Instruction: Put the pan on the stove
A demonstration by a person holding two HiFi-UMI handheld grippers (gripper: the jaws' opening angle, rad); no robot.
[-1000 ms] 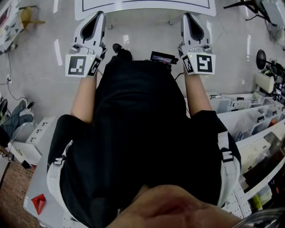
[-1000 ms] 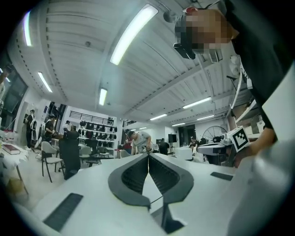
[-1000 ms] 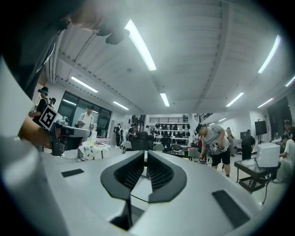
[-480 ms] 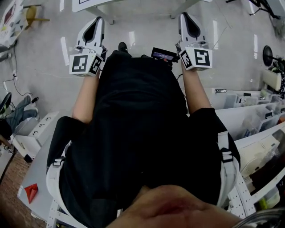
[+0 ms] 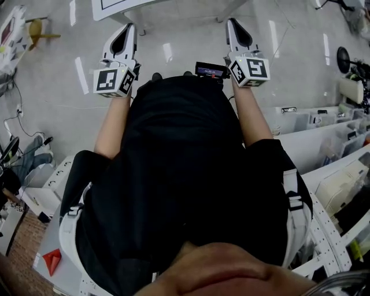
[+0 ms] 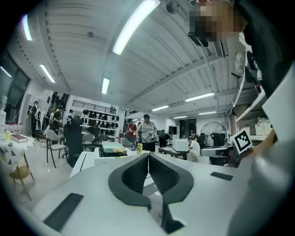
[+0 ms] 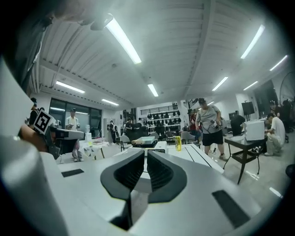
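Note:
Both grippers are held out in front of the person's body, over bare grey floor. My left gripper (image 5: 128,26) is shut with nothing between its jaws, and my right gripper (image 5: 230,22) is shut and empty too. A white table (image 5: 115,6) shows at the top edge of the head view, just beyond both tips. Seen along the shut jaws of the left gripper (image 6: 148,154), the table (image 6: 85,161) carries a flat pale box (image 6: 113,146) and a yellow bottle (image 6: 139,147). The right gripper (image 7: 144,152) faces the same box (image 7: 145,139) and bottle (image 7: 178,143). I see no pan.
Shelves with plastic bins (image 5: 324,133) stand to the person's right, white boxes (image 5: 40,191) to the lower left, cables on the floor at left. Beyond the table a person (image 7: 209,124) stands, and others sit. A small black table (image 7: 249,147) is at right.
In the head view the white table has slid toward the top edge and shows less. Both grippers stay shut and empty, in much the same place before the body.

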